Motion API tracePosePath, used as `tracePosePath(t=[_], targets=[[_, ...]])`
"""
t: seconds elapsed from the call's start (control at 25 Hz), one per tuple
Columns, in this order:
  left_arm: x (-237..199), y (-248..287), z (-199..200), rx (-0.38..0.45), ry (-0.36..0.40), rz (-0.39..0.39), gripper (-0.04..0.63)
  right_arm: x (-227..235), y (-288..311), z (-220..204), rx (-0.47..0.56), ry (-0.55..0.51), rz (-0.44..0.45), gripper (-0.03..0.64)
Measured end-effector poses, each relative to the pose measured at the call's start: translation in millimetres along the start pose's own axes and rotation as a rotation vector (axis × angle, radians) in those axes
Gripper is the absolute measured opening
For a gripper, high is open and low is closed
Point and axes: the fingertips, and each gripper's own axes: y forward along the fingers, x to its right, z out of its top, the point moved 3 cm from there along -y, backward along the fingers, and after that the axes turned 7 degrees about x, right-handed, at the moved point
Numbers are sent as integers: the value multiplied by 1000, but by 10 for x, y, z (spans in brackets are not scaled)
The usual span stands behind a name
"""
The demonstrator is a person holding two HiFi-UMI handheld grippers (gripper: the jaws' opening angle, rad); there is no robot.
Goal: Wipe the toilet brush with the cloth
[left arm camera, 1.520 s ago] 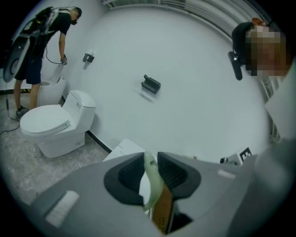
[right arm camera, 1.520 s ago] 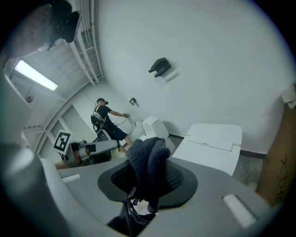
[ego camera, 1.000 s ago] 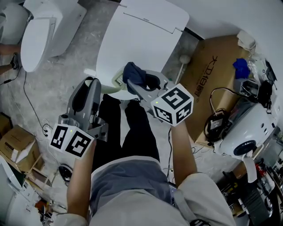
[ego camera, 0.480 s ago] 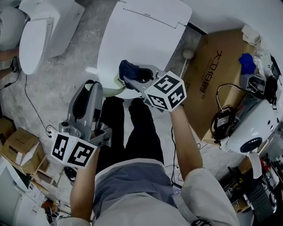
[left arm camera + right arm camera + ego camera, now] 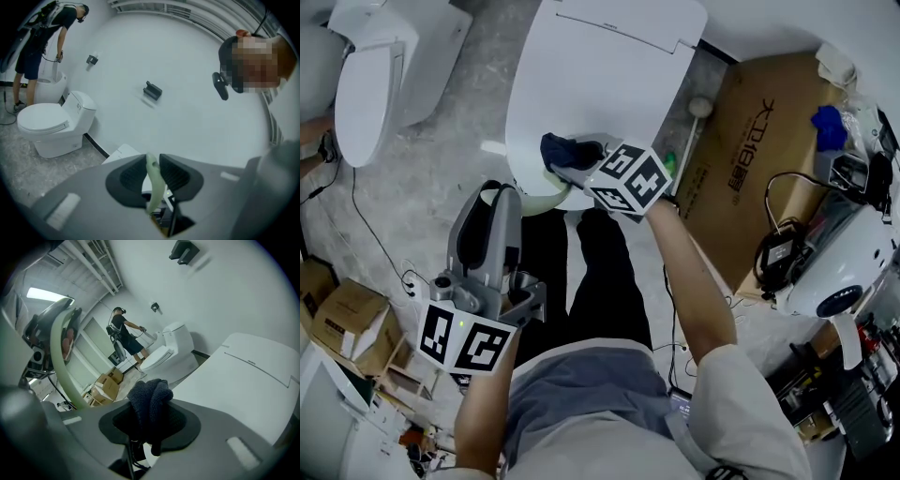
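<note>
My left gripper [image 5: 501,191] is shut on the pale green handle of the toilet brush [image 5: 540,197], low in front of the toilet's front rim. In the left gripper view the green handle [image 5: 153,185] stands pinched between the dark pads of the left gripper [image 5: 152,172]. My right gripper [image 5: 570,165] is shut on a dark blue cloth [image 5: 562,150], just right of the brush and over the closed lid. The right gripper view shows the cloth [image 5: 150,401] bunched in the right gripper [image 5: 150,423], with the curved green brush handle [image 5: 58,357] to its left. The brush head is hidden.
A white toilet [image 5: 600,66] with its lid closed lies ahead, a second toilet [image 5: 375,75] at the left. A flat cardboard sheet [image 5: 759,122] and a white machine [image 5: 844,272] sit at the right, boxes [image 5: 337,309] at the left. Another person [image 5: 42,37] stands far off.
My right gripper has carried the cloth left and forward, over the toilet lid and closer to the brush. The left gripper has drawn back slightly, still holding the handle.
</note>
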Motion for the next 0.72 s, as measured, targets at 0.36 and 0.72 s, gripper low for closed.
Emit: tracePosePath(t=[0.36,0.72], targets=[[11,40,-10,-5,12,-7,0,237,325,-138,-126,-33,-14,114],[-12,44,-15,-8,12,-17,0,351,563,-138,-212,-16,28,114]])
